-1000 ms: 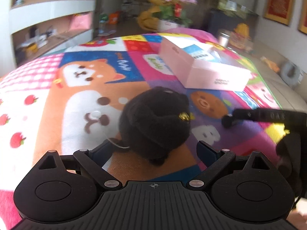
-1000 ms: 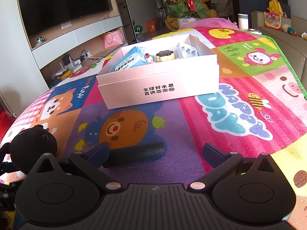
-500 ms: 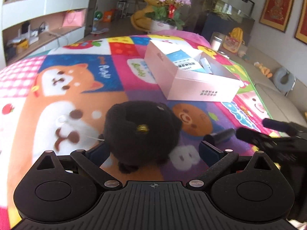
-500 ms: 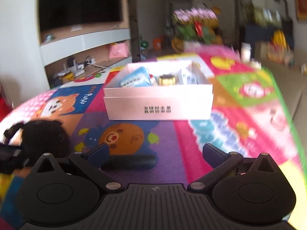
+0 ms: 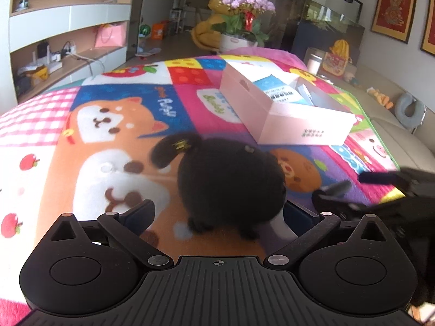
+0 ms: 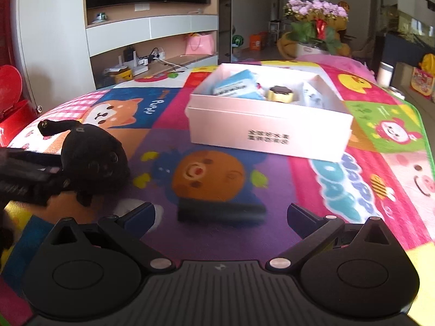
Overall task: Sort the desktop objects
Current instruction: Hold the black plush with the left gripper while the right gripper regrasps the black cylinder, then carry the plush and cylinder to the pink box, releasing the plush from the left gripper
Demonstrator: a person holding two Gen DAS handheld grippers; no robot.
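With both sets of fingers spread wide, I bracket the black plush toy (image 5: 231, 179) with my left gripper (image 5: 217, 214) and the dark cylinder (image 6: 221, 212) with my right gripper (image 6: 221, 216), ready to squeeze, the pink box (image 6: 267, 133) at twelve o'clock on the tabletop (image 6: 367, 179).
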